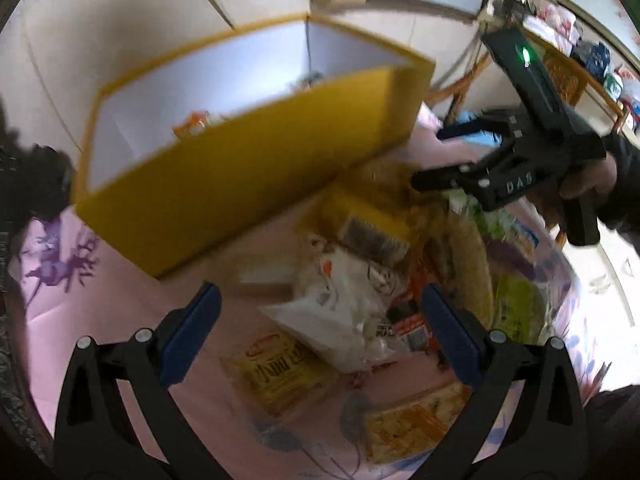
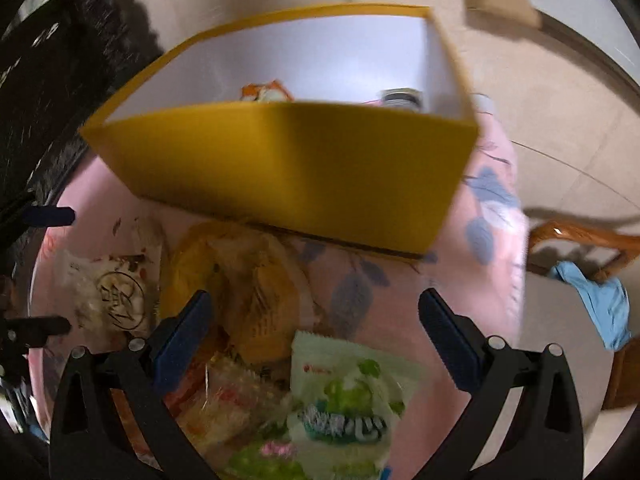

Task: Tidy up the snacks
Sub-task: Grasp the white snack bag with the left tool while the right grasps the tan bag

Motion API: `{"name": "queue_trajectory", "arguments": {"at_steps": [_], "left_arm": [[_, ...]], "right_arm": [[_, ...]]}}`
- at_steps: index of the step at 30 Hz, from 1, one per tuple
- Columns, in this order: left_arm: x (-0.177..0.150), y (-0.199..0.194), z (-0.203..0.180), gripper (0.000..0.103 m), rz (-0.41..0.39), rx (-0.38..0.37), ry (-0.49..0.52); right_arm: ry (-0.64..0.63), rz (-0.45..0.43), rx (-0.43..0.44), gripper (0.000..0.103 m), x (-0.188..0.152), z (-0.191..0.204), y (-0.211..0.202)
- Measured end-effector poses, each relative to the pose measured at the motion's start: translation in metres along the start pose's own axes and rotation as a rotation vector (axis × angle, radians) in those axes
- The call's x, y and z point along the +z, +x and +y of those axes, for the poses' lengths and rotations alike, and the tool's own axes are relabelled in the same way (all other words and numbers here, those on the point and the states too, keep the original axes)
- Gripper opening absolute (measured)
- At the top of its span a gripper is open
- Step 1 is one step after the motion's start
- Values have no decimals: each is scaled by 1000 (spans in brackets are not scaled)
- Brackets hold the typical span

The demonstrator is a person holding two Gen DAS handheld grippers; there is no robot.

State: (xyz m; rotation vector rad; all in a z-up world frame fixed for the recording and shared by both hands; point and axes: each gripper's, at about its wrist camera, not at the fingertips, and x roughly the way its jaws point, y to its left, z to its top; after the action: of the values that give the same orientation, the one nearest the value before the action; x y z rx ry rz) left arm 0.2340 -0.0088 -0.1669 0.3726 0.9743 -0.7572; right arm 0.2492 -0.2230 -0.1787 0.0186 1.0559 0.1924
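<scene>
A box (image 2: 280,176) stands on the table (image 2: 492,240) at twelve o'clock, two snacks (image 2: 266,92) inside. Packets (image 2: 248,276) lie heaped before it toward six; a chair (image 2: 580,240) stands at three.

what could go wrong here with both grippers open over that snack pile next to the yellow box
1. The snack packets overlap: the white packet lies on others, so the open left gripper may pinch two at once.
2. The right gripper hovers over the green-and-white packet beside crinkly wrappers, so a grasp might slip.
3. The yellow box has tall walls; a low carry could catch its rim.
</scene>
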Motion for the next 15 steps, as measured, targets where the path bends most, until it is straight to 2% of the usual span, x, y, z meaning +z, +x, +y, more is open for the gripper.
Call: {"name": "queue_trajectory", "arguments": {"at_steps": [4,5,6,7,8,9,12,15], "left_arm": [[0,20,-6,101,15,3,1],[-1,27,-5,100,25,-3,-25],[-3,32,-5,89,41,-13,-44],[-5,40,-5,78,75,-34,-66],[-8,49,-6,64,121,-71,-92],[-11,51,-9,62,124,-61,-128],[-16,46,-22,52,146,-8,-111],[-23,35,-15,47,157,-29,-194]], "right_arm": [[-25,-15,50,101,4,9,18],[-24,-13,52,83,4,11,22],[-35,9,34,58,2,16,29],[-44,30,29,50,1,20,33],[-41,51,15,46,-3,26,39],[-35,38,-2,43,-4,29,38],[63,41,-7,39,-8,31,31],[174,26,-17,39,-13,28,13]]}}
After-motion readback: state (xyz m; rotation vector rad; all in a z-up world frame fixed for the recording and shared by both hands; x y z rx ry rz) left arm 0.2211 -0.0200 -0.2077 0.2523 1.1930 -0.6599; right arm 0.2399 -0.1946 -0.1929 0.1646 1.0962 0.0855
